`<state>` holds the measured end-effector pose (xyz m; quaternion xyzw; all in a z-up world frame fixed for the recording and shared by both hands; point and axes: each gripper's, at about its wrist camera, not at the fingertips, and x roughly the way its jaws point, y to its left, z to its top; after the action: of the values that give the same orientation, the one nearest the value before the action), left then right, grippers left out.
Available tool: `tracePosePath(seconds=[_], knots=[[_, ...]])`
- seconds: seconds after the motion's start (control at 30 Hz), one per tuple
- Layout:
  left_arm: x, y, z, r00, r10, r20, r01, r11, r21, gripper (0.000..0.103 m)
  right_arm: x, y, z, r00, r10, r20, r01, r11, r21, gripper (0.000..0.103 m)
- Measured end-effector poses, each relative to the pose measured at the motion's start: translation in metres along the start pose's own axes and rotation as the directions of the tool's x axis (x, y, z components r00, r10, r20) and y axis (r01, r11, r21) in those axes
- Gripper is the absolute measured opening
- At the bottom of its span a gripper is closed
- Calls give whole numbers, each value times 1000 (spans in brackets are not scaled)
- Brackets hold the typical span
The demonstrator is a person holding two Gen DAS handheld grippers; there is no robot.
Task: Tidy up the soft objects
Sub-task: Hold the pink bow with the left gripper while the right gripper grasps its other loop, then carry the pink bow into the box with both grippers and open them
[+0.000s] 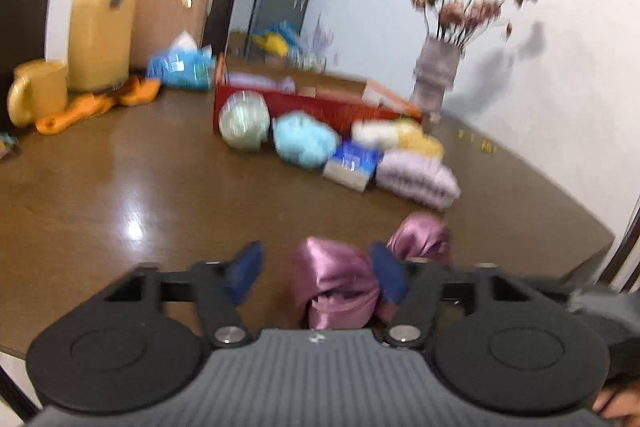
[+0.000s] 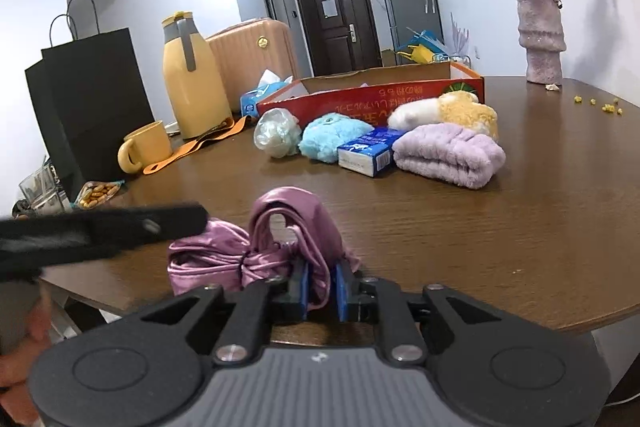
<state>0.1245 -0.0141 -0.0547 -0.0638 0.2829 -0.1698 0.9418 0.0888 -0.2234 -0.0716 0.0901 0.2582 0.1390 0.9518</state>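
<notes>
A shiny purple satin cloth (image 1: 332,275) (image 2: 212,259) lies bunched near the table's front edge. My left gripper (image 1: 316,267) is open around one end of it: the cloth rests against the right pad and a gap shows at the left pad. My right gripper (image 2: 322,287) is shut on an upright fold of the same cloth. Farther back a red cardboard box (image 1: 304,107) (image 2: 360,95) stands open. In front of it lie a clear bag ball (image 2: 276,131), a blue plush (image 2: 332,137), a tissue pack (image 2: 368,151), a lilac towel (image 2: 448,155) and a white-yellow plush (image 2: 452,111).
A yellow jug (image 2: 188,83), a yellow mug (image 2: 146,147) and an orange strap (image 2: 200,147) sit at the back left beside a black paper bag (image 2: 92,99). A vase of dried flowers (image 2: 540,39) stands at the back right. The table's front edge (image 2: 520,323) runs just under the grippers.
</notes>
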Motion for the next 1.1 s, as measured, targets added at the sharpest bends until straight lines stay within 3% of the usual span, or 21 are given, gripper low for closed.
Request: tracePosePath(seconds=[0.07,0.13,0.33,0.5,0.57,0.63,0.73,0.83,0.9,0.97,1.1], knots=[[5,1,-5,1000,-8,-10,8,1000,-6,40,-4,0,3,1000,3,16,-2,1000,-18,24],[4,0,-7,1000,-4,2,4,1000,1,38,-6,0,6,1000,1,26,0,999,-35,44],[6,-1,-7,1000,0,-2,0,1000,5,38,-17,-3,20,992,101,81,-100,995,-9,57],[5,-2,-9,1000,4,4,-4,1000,24,38,-12,-3,32,983,113,143,-119,992,39,57],[5,-2,-9,1000,-1,2,1,1000,16,38,4,-3,33,992,63,106,-67,997,34,52],[4,-1,-9,1000,-1,2,1,1000,13,40,19,-7,27,998,41,43,-42,998,45,36],[2,0,-12,1000,-2,1,2,1000,20,52,23,-14,14,999,52,10,-53,995,90,36],[1,3,-14,1000,-27,-9,27,1000,13,52,20,-18,6,998,53,20,-55,993,109,37],[1,5,-14,999,-47,-16,47,999,7,46,20,-16,2,998,47,28,-49,995,83,37],[1,6,-14,996,-81,-24,81,997,0,32,21,-12,-3,999,32,39,-34,999,37,35],[2,5,-16,996,-87,-19,87,996,0,29,20,-3,-6,998,19,54,-17,1000,-23,27]])
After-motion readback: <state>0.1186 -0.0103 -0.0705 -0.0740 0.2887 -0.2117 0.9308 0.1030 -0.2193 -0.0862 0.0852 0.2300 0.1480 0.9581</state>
